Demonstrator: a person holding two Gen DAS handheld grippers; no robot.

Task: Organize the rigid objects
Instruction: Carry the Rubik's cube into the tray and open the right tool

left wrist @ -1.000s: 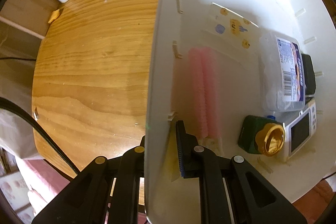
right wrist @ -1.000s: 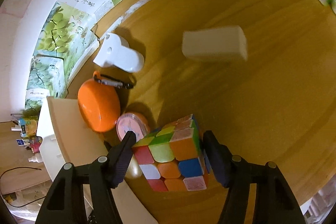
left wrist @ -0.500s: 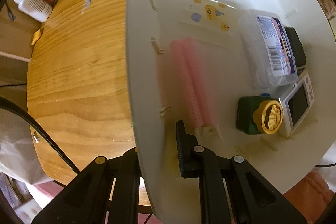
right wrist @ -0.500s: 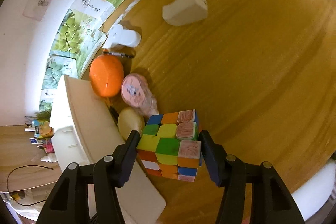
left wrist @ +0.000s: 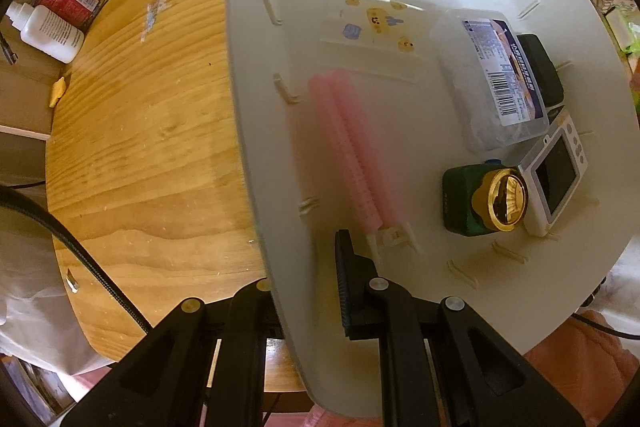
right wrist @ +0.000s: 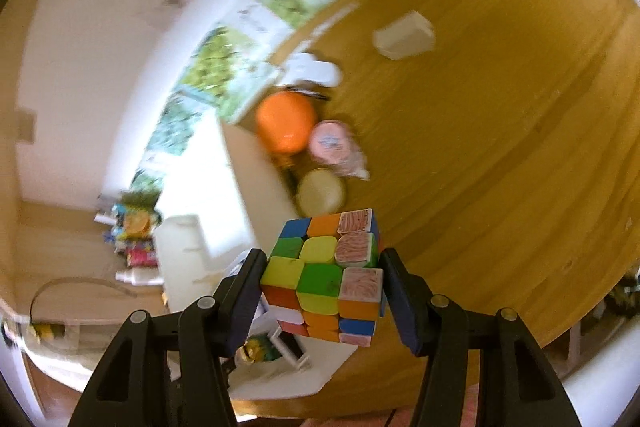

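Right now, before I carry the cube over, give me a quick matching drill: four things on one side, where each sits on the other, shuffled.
Things:
1. puzzle cube
2. pink tubes
3. orange round case
4. white bin

Places:
a. lying inside the bin
b. on the wooden table beside the bin
c. between the right gripper fingers
d. wall pinched by the left gripper

Pairs: 1-c, 2-a, 3-b, 4-d

puzzle cube [right wrist: 326, 277] lifted off table [right wrist: 500, 147], carried toward bin [right wrist: 192, 247]
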